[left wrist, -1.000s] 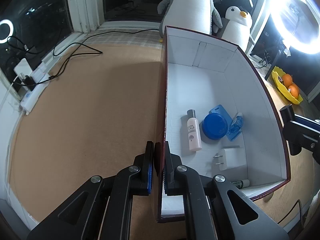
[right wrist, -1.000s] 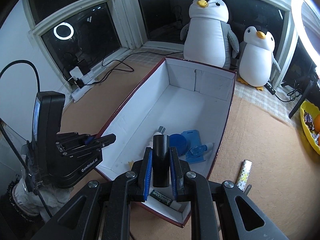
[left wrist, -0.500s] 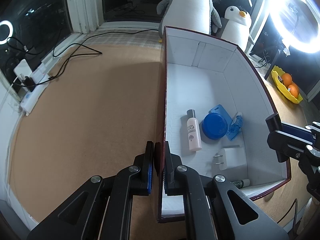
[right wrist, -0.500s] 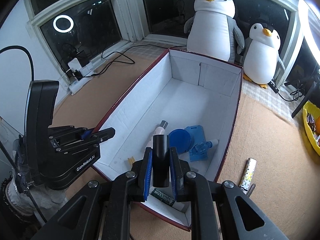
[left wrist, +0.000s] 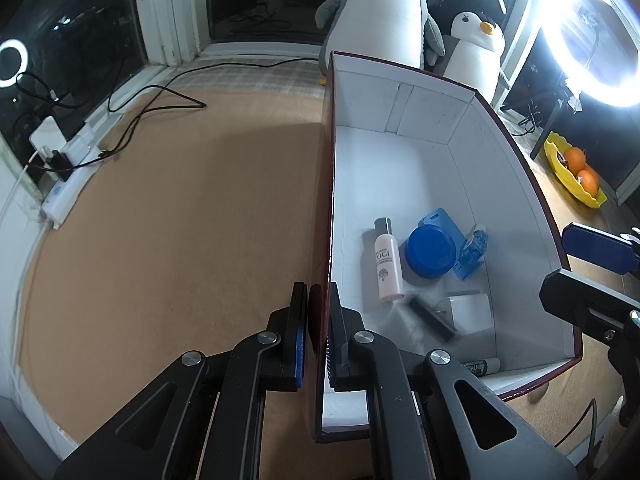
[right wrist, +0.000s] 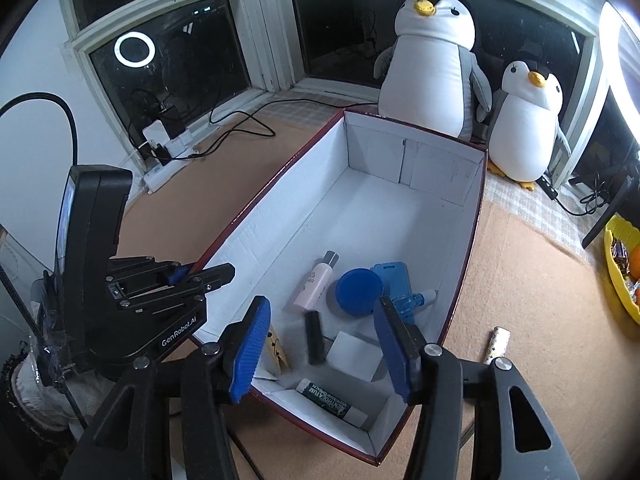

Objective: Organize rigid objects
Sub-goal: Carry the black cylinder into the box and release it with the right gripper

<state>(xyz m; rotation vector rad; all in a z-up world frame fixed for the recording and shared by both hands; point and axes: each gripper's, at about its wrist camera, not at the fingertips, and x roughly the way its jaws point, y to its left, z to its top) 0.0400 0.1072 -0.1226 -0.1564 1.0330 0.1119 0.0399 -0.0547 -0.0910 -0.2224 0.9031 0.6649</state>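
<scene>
A: The right gripper [right wrist: 322, 342] has just been opening; its jaws now stand apart with nothing between them. The black stick [right wrist: 314, 338] lies on the box floor, at about 7 o'clock from the blue round lid [right wrist: 358, 292], beside the white charger [right wrist: 354, 356].

B: And the left gripper [left wrist: 318, 334]?

A: It is clenched on the near wall of the box [left wrist: 326, 200], holding it steady.

B: Then I think the right one should lift straight up, clear of the rim, before going to the patterned tube [right wrist: 496, 346] at 3 o'clock outside.
</scene>
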